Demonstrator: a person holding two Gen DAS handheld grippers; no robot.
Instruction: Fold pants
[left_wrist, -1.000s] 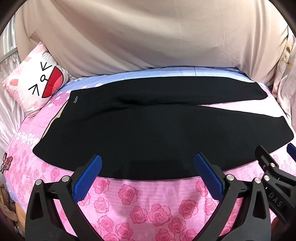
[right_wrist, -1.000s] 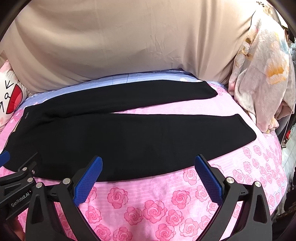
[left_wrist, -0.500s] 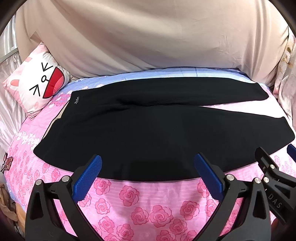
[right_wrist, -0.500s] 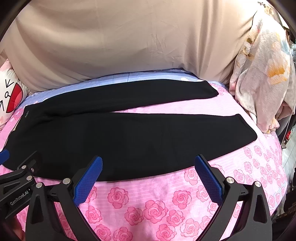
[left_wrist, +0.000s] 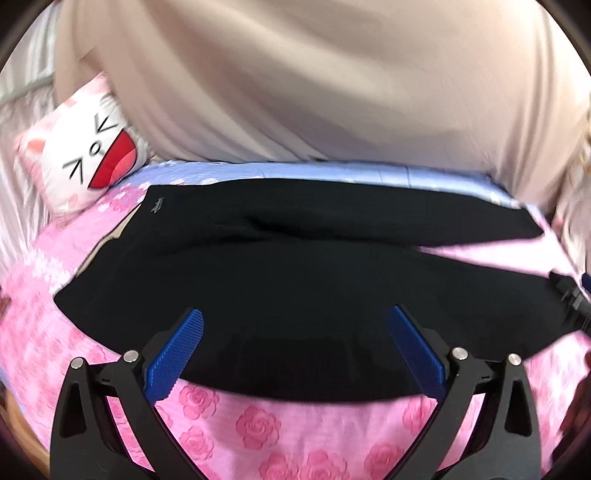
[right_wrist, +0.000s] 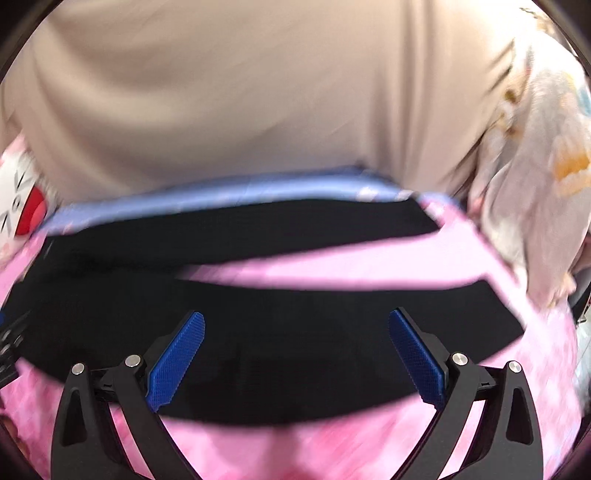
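Note:
Black pants (left_wrist: 295, 280) lie flat across the pink rose bedsheet (left_wrist: 258, 435), waistband at the left, both legs running right. In the right wrist view the pants (right_wrist: 280, 332) show a pink gap between the two legs. My left gripper (left_wrist: 295, 350) hovers open over the near edge of the pants at the hip part, blue pads spread wide with nothing between them. My right gripper (right_wrist: 295, 350) is open above the near leg, likewise holding nothing. The right gripper's tip (left_wrist: 570, 295) shows at the right edge of the left wrist view. Both views are blurred.
A cartoon cat pillow (left_wrist: 85, 162) rests at the bed's far left corner. A beige sheet (left_wrist: 314, 85) hangs behind the bed. A floral blanket (right_wrist: 535, 177) hangs at the right. A blue strip of bedsheet (left_wrist: 332, 171) runs along the far edge.
Both grippers have moved forward and lower toward the pants, so their pads now overlap the black cloth. The right gripper shifted farther from the left one. The pants have not moved.

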